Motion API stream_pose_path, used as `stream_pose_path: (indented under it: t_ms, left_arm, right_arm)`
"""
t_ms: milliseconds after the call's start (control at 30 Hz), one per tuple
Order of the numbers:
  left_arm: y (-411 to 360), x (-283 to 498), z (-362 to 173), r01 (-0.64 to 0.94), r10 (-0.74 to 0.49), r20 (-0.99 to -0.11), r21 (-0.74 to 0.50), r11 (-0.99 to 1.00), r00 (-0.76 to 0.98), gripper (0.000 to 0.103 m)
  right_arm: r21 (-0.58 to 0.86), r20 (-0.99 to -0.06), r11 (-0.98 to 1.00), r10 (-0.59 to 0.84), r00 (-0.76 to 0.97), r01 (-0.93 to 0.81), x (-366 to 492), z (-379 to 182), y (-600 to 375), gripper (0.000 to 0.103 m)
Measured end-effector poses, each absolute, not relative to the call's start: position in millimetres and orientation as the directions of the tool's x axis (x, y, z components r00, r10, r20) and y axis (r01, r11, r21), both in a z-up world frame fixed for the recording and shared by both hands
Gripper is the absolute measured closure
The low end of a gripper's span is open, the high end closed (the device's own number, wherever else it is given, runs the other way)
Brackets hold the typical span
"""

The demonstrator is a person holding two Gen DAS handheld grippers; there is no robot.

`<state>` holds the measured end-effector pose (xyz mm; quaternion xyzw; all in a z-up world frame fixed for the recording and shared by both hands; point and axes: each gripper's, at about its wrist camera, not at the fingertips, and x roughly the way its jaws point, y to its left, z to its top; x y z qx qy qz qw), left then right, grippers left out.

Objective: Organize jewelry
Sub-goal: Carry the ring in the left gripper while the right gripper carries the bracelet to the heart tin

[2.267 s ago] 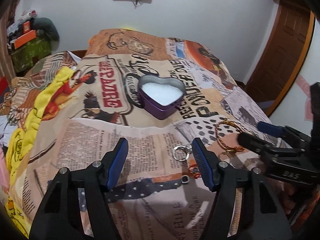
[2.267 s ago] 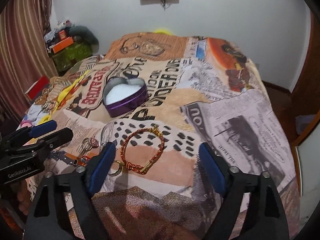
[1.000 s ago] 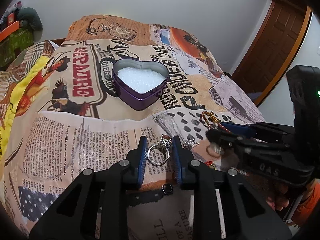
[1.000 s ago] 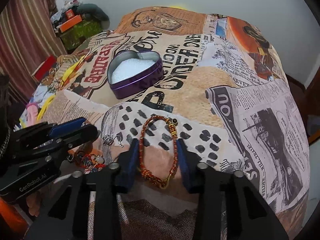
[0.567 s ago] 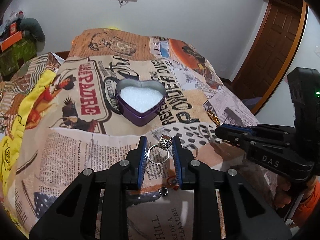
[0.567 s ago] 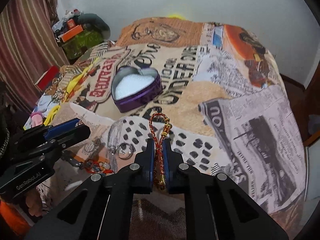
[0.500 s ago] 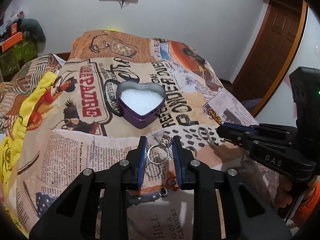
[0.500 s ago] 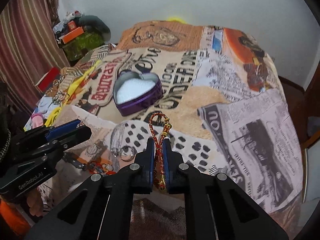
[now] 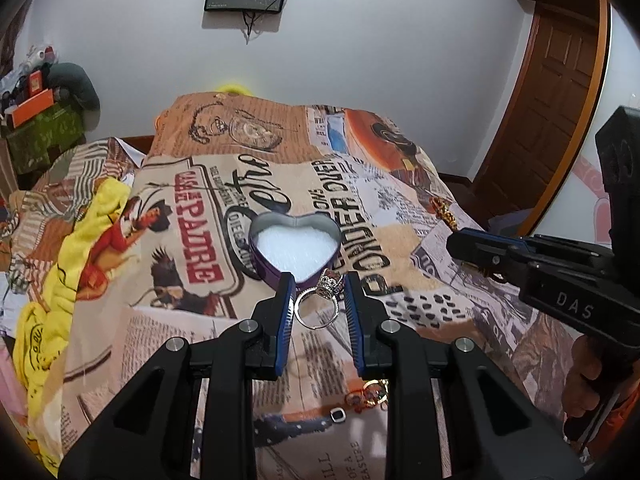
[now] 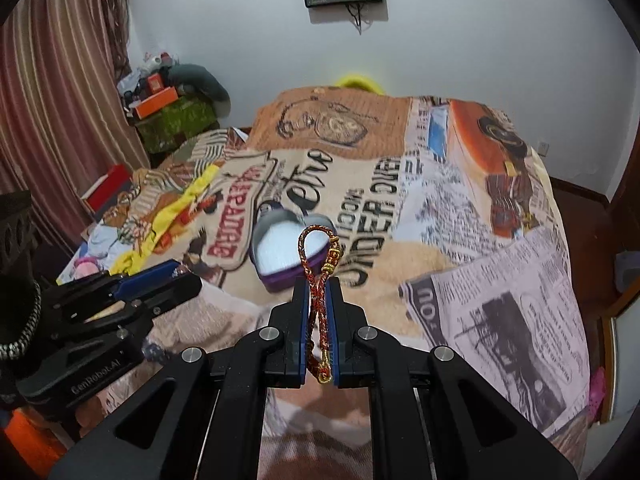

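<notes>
Left of the heart-shaped tin (image 9: 295, 245), "PADRE" is showing in red on the printed bedspread (image 9: 172, 320). The tin is holding a white filling. Just in front of it, the left gripper (image 9: 319, 300) is pinching a silver ring (image 9: 320, 304). Right of the tin, the right gripper (image 10: 317, 312), marked "DAS", is clamping a red-gold bracelet (image 10: 320, 280).

Right tongs (image 10: 317, 294) clamp red-gold bracelet (image 10: 318, 268); loop overlaps heart tin (image 10: 280, 258) on bedspread (image 10: 460, 248).
</notes>
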<state>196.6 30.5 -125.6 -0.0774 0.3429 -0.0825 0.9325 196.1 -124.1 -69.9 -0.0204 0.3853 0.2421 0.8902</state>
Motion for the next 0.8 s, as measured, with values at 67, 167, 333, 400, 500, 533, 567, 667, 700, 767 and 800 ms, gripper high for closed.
stream_pose_path:
  t_ms: [67, 167, 333, 400, 500, 533, 567, 667, 700, 767, 800]
  left_arm:
    - [32, 201, -124, 0.099, -0.201, -0.622, -0.195, 0.976, 0.756, 0.079]
    - [34, 208, -123, 0.091, -0.186, -0.618, -0.182, 0.979, 0.764, 0.079]
    - [42, 224, -126, 0.070, -0.168, -0.620, -0.179, 0.981, 0.766, 0.079]
    - [46, 231, -127, 0.062, -0.160, -0.622, -0.176, 0.982, 0.767, 0.079]
    - [51, 243, -132, 0.050, -0.147, -0.627, -0.170, 0.984, 0.765, 0.079]
    - [52, 247, -133, 0.045, -0.140, -0.629, -0.165, 0.985, 0.764, 0.079]
    - [54, 251, -135, 0.042, -0.136, -0.631, -0.162, 0.986, 0.764, 0.079]
    - [58, 261, -140, 0.039, -0.140, -0.637, -0.170, 0.985, 0.758, 0.079]
    - [59, 264, -142, 0.040, -0.143, -0.640, -0.173, 0.984, 0.755, 0.079]
    - [60, 271, -147, 0.046, -0.154, -0.651, -0.180, 0.983, 0.744, 0.079]
    - [60, 274, -149, 0.051, -0.160, -0.655, -0.183, 0.982, 0.738, 0.079]
  right_arm:
    - [0.154, -0.687, 0.880, 0.422, 0.591, -0.449, 200, -68, -121, 0.096]
    - [0.156, -0.681, 0.879, 0.426, 0.595, -0.451, 208, -67, -118, 0.096]
    - [0.169, -0.686, 0.877, 0.432, 0.586, -0.449, 225, -73, -111, 0.096]
    - [0.172, -0.691, 0.877, 0.432, 0.580, -0.448, 234, -77, -109, 0.096]
    - [0.180, -0.698, 0.877, 0.433, 0.570, -0.446, 247, -82, -106, 0.096]
    - [0.180, -0.699, 0.877, 0.433, 0.569, -0.446, 250, -83, -105, 0.096]
    - [0.179, -0.701, 0.876, 0.433, 0.567, -0.447, 254, -83, -104, 0.096]
    - [0.185, -0.704, 0.872, 0.439, 0.559, -0.453, 262, -85, -100, 0.096]
    - [0.189, -0.704, 0.870, 0.443, 0.555, -0.456, 265, -85, -98, 0.096]
    - [0.199, -0.706, 0.864, 0.454, 0.544, -0.462, 272, -86, -95, 0.096]
    - [0.204, -0.707, 0.862, 0.458, 0.539, -0.465, 274, -87, -95, 0.096]
